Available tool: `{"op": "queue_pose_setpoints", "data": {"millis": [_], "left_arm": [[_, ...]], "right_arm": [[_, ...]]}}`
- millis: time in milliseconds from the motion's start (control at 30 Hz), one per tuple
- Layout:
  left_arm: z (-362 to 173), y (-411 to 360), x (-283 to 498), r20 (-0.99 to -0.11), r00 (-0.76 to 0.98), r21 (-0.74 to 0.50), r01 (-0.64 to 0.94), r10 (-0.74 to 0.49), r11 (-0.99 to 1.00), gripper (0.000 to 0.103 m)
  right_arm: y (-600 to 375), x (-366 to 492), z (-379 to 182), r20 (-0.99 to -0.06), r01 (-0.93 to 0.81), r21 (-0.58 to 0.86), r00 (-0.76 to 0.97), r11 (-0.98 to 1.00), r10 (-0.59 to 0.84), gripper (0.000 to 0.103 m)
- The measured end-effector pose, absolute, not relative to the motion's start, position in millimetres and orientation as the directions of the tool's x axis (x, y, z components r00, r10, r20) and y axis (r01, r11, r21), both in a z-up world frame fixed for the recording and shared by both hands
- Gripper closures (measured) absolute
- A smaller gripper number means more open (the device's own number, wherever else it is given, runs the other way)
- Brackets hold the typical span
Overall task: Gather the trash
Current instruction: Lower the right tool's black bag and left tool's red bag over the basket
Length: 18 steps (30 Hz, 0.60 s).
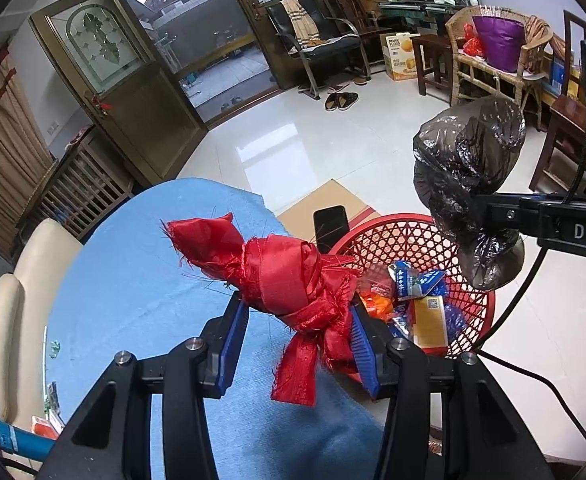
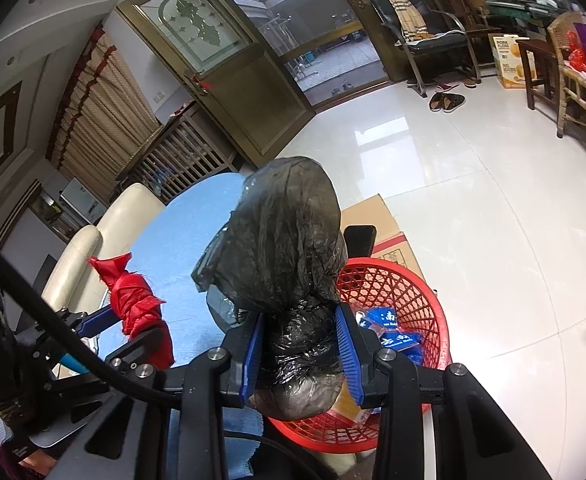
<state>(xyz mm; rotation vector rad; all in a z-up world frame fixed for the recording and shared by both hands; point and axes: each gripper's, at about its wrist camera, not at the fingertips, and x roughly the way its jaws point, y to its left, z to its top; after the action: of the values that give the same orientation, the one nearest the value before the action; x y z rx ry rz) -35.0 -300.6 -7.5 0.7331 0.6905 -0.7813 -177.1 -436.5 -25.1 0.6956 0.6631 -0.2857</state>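
1. The left gripper (image 1: 297, 316) pinches a knotted red satin cloth (image 1: 277, 272) with frayed edges, held above the blue tablecloth (image 1: 133, 300).
2. The right gripper (image 2: 303, 350) clamps a crumpled black plastic bag (image 2: 285, 248), glossy and half transparent, over the red basket (image 2: 417, 300).
3. The basket holds blue wrappers (image 1: 417, 280) and a yellow box (image 1: 431, 320).
4. A far carton (image 1: 401, 56) reads "PORK FLOSS"; the right gripper's body shows "DAS".

Home living room being shown, glazed wooden doors (image 1: 105, 80), wicker bench (image 1: 493, 64), slippers (image 1: 341, 100) ahead of the fingers
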Motion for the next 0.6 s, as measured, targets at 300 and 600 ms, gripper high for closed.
{"op": "queue_pose_setpoints", "data": {"millis": [300,600], "left_arm": [[-14,-302,-34,-0.772,0.484,0.252,0.828,-0.411,0.500,0.052],[-24,-303,-30,-0.782,0.452,0.214,0.841,-0.429,0.496,0.052]], "right_arm": [[-436,-177,-28,-0.660,0.471,0.490,0.750,0.734,-0.041,0.064],[-434,-175,-32,-0.679,0.496,0.478,0.732,0.725,-0.053,0.064]]}}
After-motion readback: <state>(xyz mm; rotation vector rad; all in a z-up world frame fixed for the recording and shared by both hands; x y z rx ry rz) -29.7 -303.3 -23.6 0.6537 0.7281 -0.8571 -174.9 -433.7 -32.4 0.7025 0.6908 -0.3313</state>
